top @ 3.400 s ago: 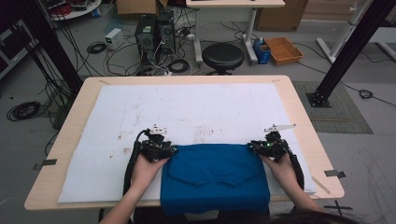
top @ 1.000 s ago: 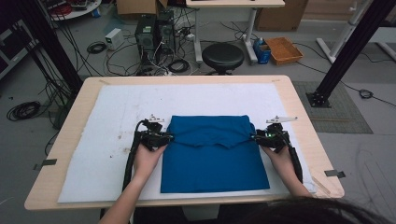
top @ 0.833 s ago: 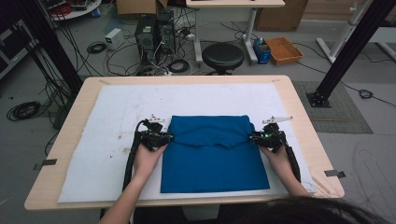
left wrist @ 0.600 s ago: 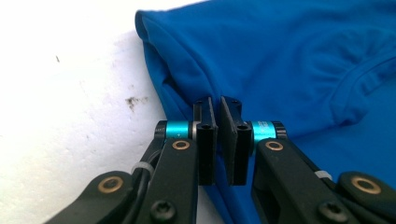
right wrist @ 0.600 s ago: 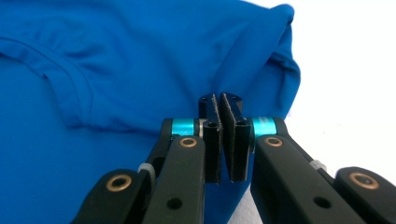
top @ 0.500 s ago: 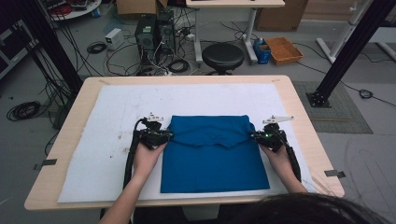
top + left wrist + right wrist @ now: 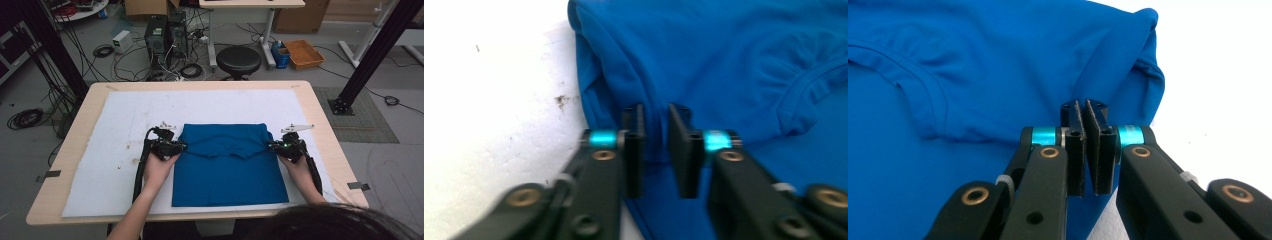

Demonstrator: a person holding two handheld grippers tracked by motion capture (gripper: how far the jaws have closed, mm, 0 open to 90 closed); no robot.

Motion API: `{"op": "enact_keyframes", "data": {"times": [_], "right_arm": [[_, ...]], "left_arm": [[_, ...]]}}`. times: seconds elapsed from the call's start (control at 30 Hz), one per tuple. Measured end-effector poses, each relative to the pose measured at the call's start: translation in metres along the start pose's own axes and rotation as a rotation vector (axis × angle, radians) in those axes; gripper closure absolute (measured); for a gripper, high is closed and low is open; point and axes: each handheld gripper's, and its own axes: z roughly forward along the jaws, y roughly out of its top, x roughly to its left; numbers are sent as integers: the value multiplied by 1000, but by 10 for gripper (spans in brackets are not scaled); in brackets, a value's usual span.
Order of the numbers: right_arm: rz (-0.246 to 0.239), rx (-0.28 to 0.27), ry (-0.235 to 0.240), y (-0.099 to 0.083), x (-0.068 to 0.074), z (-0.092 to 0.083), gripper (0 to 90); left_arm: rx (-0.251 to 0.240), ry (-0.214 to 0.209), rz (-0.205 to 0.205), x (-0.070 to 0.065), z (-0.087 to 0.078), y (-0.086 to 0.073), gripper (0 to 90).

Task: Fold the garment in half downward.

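A person's dark hair was cut off at the near edge, with two forearms reaching forward over the bench (image 7: pixel 320 130). One blue shirt (image 7: pixel 227 165) lay folded into a rectangle on one white mat (image 7: pixel 110 165), near the bench's front edge and about midway across. Two claws sat at the shirt's upper sides. The left claw (image 7: pixel 181 147) had just been closing, its jaws a narrow gap apart with a fold of the shirt's side edge between them; whether the pads pressed the cloth was hard to tell. The right claw (image 7: pixel 271 146) was nearly together, clamped on the shirt's opposite edge. Beyond the bench stood one black stool (image 7: pixel 238 60), one orange tray (image 7: pixel 303 53) and tangled floor cables, too many to count.
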Motion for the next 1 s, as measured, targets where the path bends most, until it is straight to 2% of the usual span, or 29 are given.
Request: {"op": "enact_keyframes", "data": {"times": [0.03,0.1,0.27,0.4,0.63,0.73,0.77,0.9,1.0], "right_arm": [[-1,-2,0,0,0,0,877],[1,-3,2,0,0,0,886],[5,-20,9,1,-2,-3,891],[16,-31,15,1,-2,-8,893],[32,-46,41,-1,-4,-22,894],[18,-41,54,-3,-1,-33,894],[18,-41,54,-3,-1,-33,894],[-13,-22,83,-13,12,-53,894],[-21,-13,99,-23,19,-66,894]], "left_arm": [[-5,3,8,-1,0,0,834],[-9,2,12,-2,-1,1,855],[-39,-6,15,-2,-7,3,861],[-59,-28,-2,-3,-12,4,861],[-65,-80,7,-9,-29,3,861],[-57,-115,16,-14,-39,-1,861],[-57,-115,16,-14,-39,-1,861],[-46,-163,34,-26,-59,-13,861],[-37,-199,28,-33,-70,-25,861]]}}
